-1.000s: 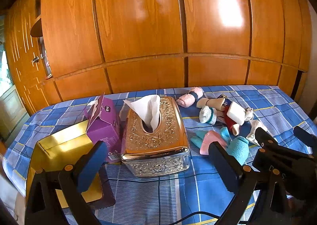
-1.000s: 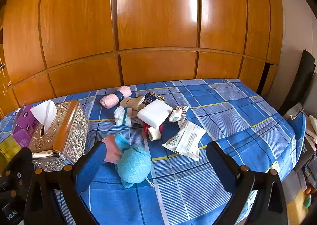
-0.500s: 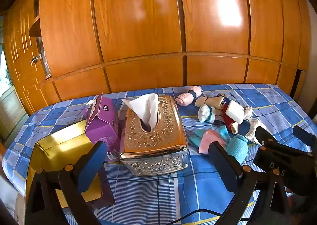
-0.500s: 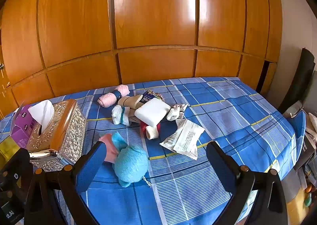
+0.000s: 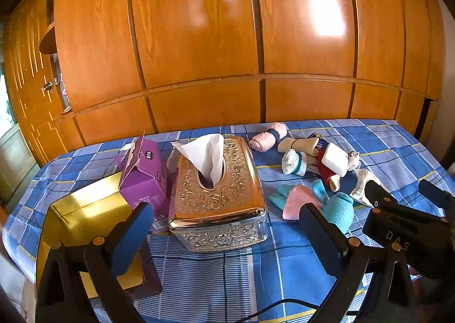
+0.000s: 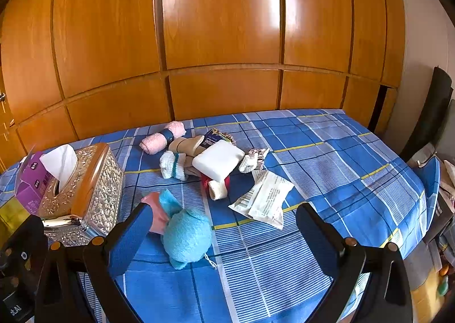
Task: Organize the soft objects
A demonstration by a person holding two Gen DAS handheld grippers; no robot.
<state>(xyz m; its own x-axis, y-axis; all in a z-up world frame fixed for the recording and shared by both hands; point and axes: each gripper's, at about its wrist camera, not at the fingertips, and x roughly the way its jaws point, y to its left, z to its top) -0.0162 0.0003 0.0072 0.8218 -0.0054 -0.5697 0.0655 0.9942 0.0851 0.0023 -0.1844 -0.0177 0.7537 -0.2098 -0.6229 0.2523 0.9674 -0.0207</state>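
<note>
A heap of soft things lies on the blue plaid bed: a teal plush bundle [image 6: 186,233] with a pink cloth [image 6: 156,213], a rolled pink towel [image 6: 162,138], white-and-teal socks [image 6: 173,165], a white foam block [image 6: 219,161] and a red roll [image 6: 216,183]. In the left wrist view the teal bundle [image 5: 338,209] and pink towel [image 5: 268,136] sit right of the tissue box [image 5: 217,195]. My left gripper [image 5: 224,240] is open just before that box. My right gripper [image 6: 224,237] is open near the bed's front, its left finger beside the teal bundle. Neither holds anything.
A gold box [image 5: 85,215] and a purple carton [image 5: 145,175] stand left of the tissue box. A white wrapper [image 6: 264,199] lies right of the heap. Wooden wardrobe doors [image 6: 221,24] rise behind the bed. A dark chair [image 6: 429,121] stands at the right.
Both views have drawn back and tilted slightly; the items sit a little farther off and higher in view. Both grippers stay open, and nothing on the bed has moved.
</note>
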